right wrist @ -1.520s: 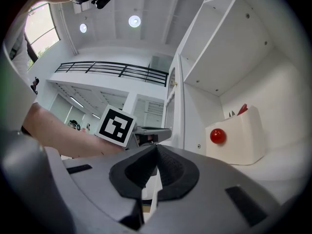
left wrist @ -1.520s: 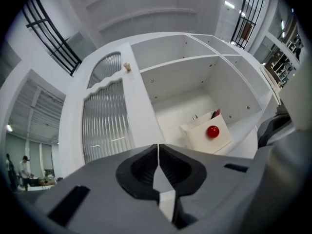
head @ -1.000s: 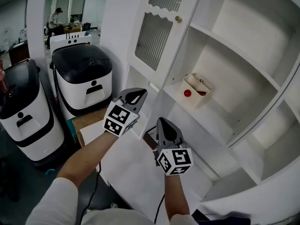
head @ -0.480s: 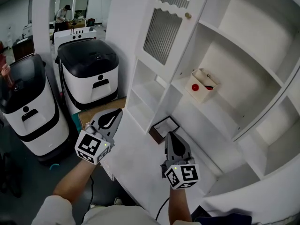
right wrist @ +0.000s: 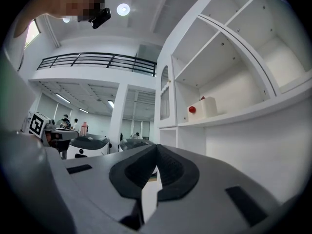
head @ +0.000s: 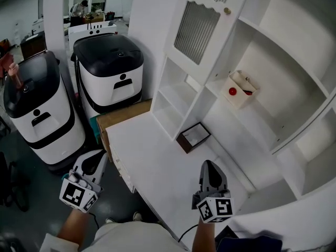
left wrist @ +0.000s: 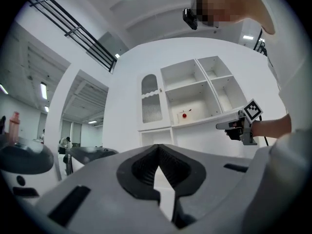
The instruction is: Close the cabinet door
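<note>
Left tongs (head: 97, 159) pinched shut, empty, low off the surface (head: 152, 161) | right tongs (head: 210, 168) shut, empty | cabinet door (head: 197, 30) far, upper left, looks flush | check knob (head: 227, 10) edge seats; otherwise nudge there gently.

Ahead of the right claw (head: 210, 164) the white table (head: 152, 161) lies bare up to a small dark framed box (head: 193, 136) by the cabinet's foot. Higher up, the glass-paned cabinet door (head: 202, 25) stands swung out. The left claw (head: 98, 157) hangs off the table's edge; beyond it a cardboard box (head: 123, 115) and two black-topped machines (head: 107, 70) crowd the floor, the gaps seemingly narrow.
</note>
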Available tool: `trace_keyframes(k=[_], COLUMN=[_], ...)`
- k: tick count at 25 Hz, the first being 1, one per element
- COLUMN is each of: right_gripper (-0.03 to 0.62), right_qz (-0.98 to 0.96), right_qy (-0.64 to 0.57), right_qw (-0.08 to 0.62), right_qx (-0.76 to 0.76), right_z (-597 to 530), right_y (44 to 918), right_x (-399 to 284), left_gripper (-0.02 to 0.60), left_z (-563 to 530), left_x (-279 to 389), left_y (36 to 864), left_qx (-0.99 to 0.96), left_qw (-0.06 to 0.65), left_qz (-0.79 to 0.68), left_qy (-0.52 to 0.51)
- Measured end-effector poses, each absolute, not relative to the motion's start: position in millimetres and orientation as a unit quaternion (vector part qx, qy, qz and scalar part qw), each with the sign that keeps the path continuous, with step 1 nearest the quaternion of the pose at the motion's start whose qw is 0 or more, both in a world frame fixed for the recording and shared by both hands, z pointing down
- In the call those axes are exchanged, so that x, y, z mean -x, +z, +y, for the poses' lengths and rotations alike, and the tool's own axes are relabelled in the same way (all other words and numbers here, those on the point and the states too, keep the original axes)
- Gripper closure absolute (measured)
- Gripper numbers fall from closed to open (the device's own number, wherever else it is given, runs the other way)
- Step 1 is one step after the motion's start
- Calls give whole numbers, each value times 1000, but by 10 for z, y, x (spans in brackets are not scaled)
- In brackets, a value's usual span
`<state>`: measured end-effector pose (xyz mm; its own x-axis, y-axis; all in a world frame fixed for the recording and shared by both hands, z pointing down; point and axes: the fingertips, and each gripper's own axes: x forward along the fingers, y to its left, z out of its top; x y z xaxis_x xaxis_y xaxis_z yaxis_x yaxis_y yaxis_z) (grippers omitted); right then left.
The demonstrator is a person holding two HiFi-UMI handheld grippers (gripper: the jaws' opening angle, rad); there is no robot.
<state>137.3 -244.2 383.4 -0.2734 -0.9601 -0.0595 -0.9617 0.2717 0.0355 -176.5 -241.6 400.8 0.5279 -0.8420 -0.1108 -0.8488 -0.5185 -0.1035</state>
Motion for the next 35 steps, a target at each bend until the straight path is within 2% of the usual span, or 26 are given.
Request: trace_keyframes(k=[4,12,25,35], right_gripper=[597,597,597,597], right_qz=[799,797,818,815], right_qy=[12,0,3,-2], right_qw=[-1,-21,-33,-25], right_qx=[601,603,574,579], right_z=[-2237,-2132,-2094,-2096], right_y=[4020,4146,4056,4045], right_x=[-1285,-1144,-710,-777], left_gripper=[575,575,575,575], left_z=[-2126,-1816,-1812,-1891], left_x=[2086,2424,2456,2394], left_y=[4145,4251,4236,4165], left_qx=[855,841,852,856], left_qw=[44,35,36,38], left_qz=[516,539,522,513], left_qy=[23,23,34,46])
